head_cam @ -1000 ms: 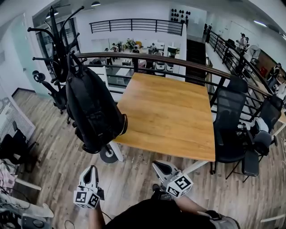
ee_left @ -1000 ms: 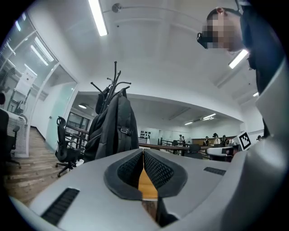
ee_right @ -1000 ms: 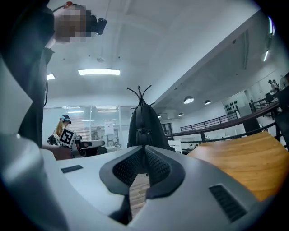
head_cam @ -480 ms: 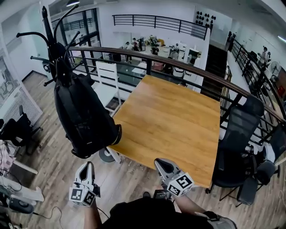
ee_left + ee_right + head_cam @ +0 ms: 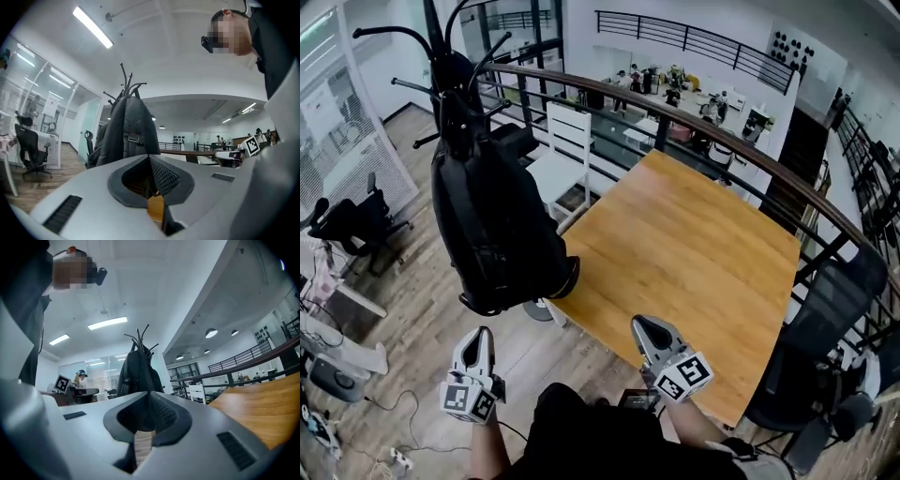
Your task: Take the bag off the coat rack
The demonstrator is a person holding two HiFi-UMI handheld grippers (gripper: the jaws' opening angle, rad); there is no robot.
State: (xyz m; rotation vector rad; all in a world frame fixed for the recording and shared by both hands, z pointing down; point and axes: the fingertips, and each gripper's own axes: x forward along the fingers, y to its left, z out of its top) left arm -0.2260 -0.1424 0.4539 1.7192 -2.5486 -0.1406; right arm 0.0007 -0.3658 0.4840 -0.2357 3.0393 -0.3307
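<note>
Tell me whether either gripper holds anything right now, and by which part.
Nothing is held. The left gripper and the right gripper are both shut and empty, short of the black backpack hanging on the coat rack.

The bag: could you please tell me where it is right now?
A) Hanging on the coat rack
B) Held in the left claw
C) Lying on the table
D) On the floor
A: the bag hangs from the top of the coat rack, off the floor, with neither claw touching it.
</note>
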